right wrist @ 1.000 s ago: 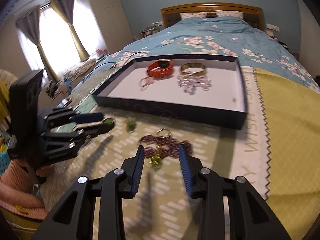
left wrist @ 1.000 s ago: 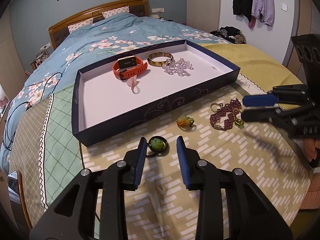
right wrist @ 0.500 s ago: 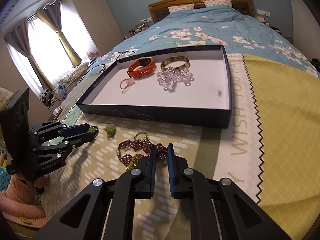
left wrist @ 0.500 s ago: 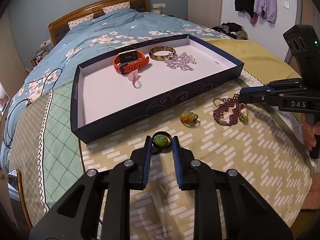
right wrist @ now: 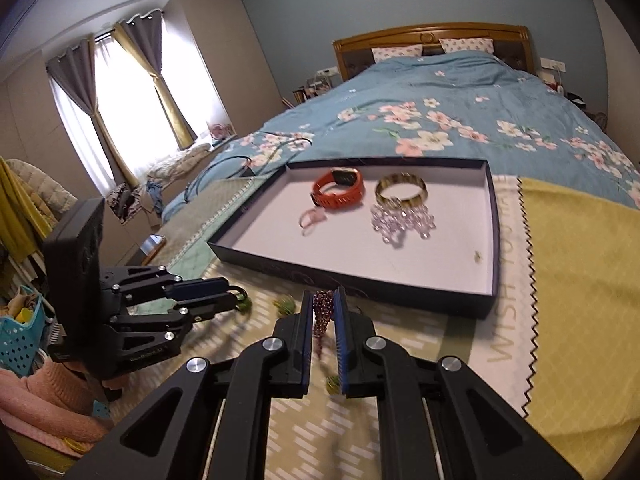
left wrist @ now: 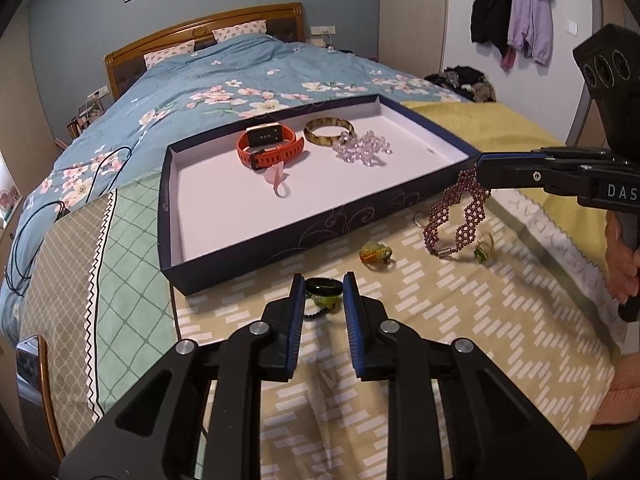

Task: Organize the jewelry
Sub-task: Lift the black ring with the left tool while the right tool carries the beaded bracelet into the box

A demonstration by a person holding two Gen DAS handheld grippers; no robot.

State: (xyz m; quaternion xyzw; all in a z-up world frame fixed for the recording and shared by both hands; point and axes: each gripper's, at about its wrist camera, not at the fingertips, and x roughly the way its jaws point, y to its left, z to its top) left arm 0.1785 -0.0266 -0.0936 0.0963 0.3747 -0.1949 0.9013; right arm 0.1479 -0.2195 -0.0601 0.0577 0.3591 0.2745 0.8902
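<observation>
My left gripper is shut on a black ring with a green stone and holds it just above the patterned cloth; it also shows in the right wrist view. My right gripper is shut on a purple beaded bracelet, which hangs from the fingertips above the cloth, also seen between the pads. The dark blue tray holds an orange watch, a gold bangle, a clear bead bracelet and a pink ring.
A green-orange ring and a small green ring lie on the cloth in front of the tray. The blue floral bed lies behind the tray. A teal basket stands at the left.
Both grippers have risen. The right one has lifted the purple bracelet off the cloth. The left one has lifted the green-stone ring slightly.
</observation>
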